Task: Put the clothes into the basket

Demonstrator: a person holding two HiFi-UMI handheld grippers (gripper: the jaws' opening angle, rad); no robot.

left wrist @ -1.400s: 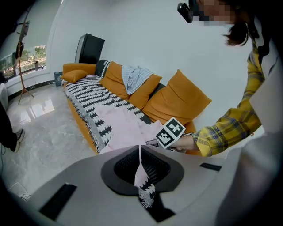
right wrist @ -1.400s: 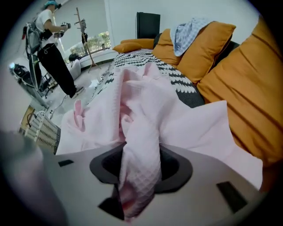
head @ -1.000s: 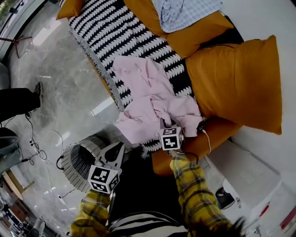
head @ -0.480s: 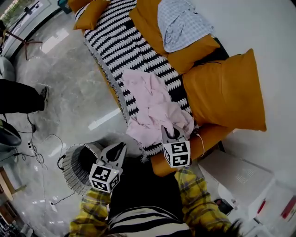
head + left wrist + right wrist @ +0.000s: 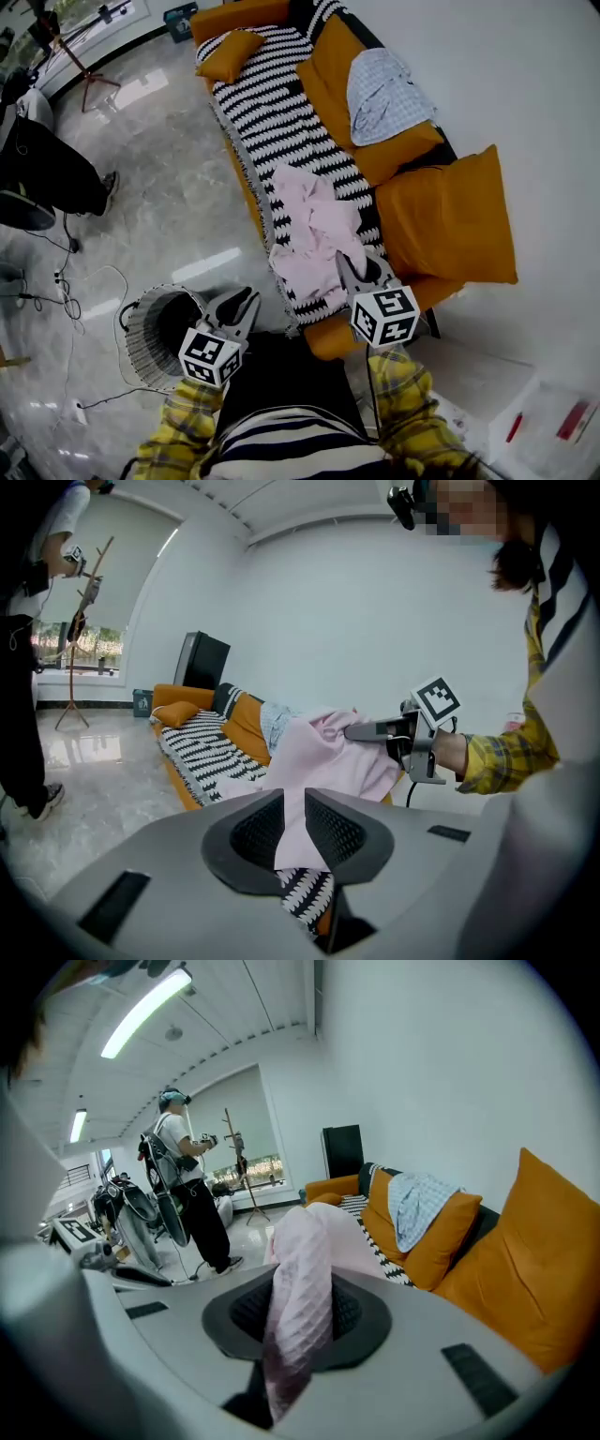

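Pink fabric, the garment (image 5: 314, 223), lay bunched on the striped throw (image 5: 267, 103) of the sofa (image 5: 323, 339) in the head view, just off frame centre toward 12 o'clock. The right gripper (image 5: 361, 270) sat at the garment's 5 o'clock edge with cloth between its jaws. The basket (image 5: 139, 314) stood on the floor at 8 o'clock of the frame, apart from the garment. The left gripper (image 5: 246, 305) hung just beside the basket's 3 o'clock rim. A checked cloth (image 5: 384, 94) lay over a cushion at 1 o'clock.

In the left gripper view, the jaws stood a narrow gap apart and had just been opening; the pads pressed on nothing. The garment showed through the gap, draped from the right gripper at 2 o'clock. Whether the cloth reached in between the pads could not be determined.

In the right gripper view, the jaws were clamped on a fold of the garment, which ran from 12 to 6 o'clock between the pads. The checked cloth appeared at 2 o'clock. A person (image 5: 187, 1185) stood at 10 o'clock.
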